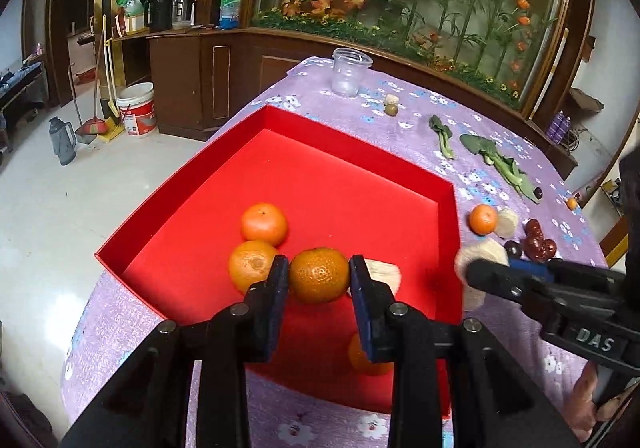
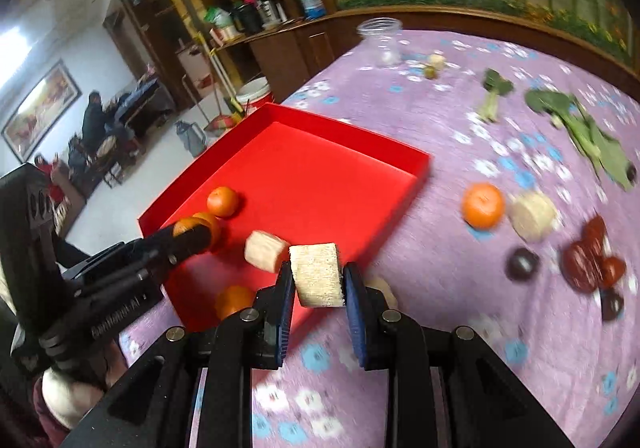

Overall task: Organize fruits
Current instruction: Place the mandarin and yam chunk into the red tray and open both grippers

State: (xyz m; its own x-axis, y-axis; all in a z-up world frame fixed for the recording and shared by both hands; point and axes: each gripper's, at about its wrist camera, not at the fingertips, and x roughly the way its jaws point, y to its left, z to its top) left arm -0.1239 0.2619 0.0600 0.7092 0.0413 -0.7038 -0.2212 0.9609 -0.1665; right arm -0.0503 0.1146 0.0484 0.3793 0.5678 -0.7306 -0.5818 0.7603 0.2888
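My left gripper (image 1: 319, 275) holds a mandarin (image 1: 319, 274) above the red box (image 1: 448, 216), while my right gripper (image 2: 316, 280), clamping a pale chunk (image 2: 317, 274), hangs just outside its near corner.

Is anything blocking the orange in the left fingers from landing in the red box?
Nothing visible does. The orange is held over the red box, with bare red floor beyond the two oranges there.
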